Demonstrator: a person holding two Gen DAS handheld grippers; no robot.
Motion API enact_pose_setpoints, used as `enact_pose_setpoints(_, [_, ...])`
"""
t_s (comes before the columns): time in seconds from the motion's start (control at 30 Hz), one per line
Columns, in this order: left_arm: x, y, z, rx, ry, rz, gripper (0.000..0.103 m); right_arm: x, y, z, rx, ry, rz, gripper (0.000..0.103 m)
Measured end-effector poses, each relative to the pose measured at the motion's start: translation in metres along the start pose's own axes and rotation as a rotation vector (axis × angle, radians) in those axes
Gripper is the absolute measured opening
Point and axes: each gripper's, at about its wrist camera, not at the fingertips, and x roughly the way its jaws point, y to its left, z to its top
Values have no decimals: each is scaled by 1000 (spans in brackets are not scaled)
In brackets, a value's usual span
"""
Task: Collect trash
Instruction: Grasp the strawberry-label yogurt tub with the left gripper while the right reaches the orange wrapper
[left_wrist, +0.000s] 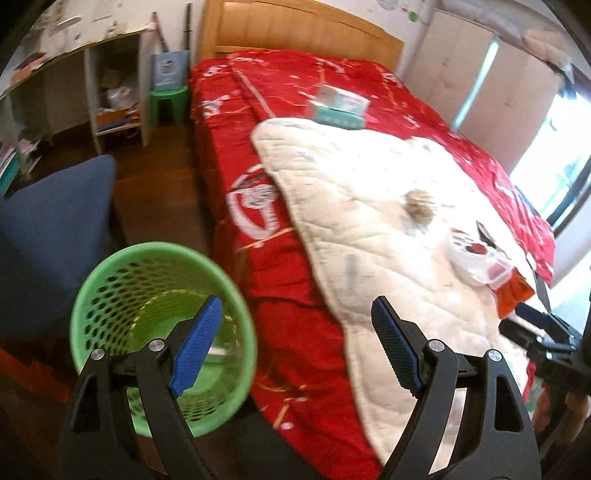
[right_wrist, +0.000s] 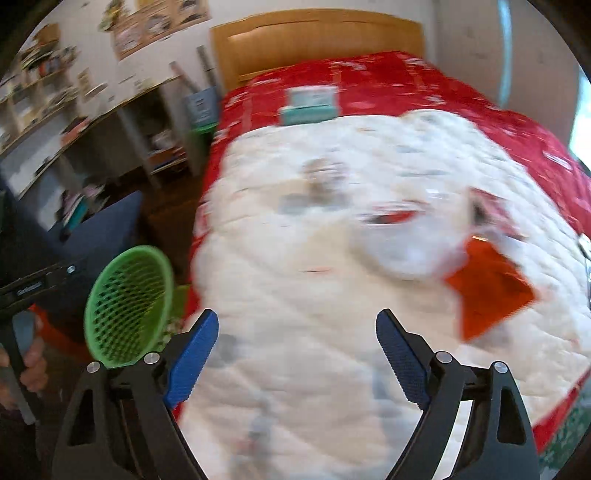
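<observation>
Left gripper (left_wrist: 297, 345): spread wide, nothing held. Right gripper (right_wrist: 297, 352): likewise. Bin (left_wrist: 110, 284): upright beside bed (left_wrist: 295, 258). Wrappers (left_wrist: 484, 258): laid on quilt (left_wrist: 369, 240).

Both hand-held grippers (left_wrist: 297, 314) (right_wrist: 297, 328) spread, unladen

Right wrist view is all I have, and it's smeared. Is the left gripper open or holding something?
Observer: The left gripper is open, with nothing between its fingers.
Operator: Where's it pointing?
Observer: Between the green basket, low on its left, and the white quilt on its right.
Operator: There's a grey smudge mid-quilt. What is it?
Observer: A brownish clump lying on the quilt. It's sharper in the left wrist view, but I can't tell what it is.
</observation>
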Motion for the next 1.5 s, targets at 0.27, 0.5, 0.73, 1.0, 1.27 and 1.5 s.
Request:
enact_pose_setpoints(0.27, [19,-49,10,66,30,-64,82,-18,-87,-2,160,-37,-127,80])
enact_pose_setpoints(0.5, [41,-86,20,103,64,-121,82,-21,-120,-6,216,-42,-141,77])
enact_pose_setpoints(0.73, [68,-132,32,166,109,-207,82,-14,-129,-8,225,-28,-129,76])
enact_pose_setpoints(1.0, [114,-194,46,268,193,-311,89,-8,-137,-13,232,-17,-104,76])
enact_pose_setpoints(1.27, [156,-235,55,352,252,-335,94,-1,-145,-15,239,-8,-87,76])
enact_pose_setpoints(1.5, [182,-248,60,374,303,-350,94,2,-152,-16,243,-3,-86,76])
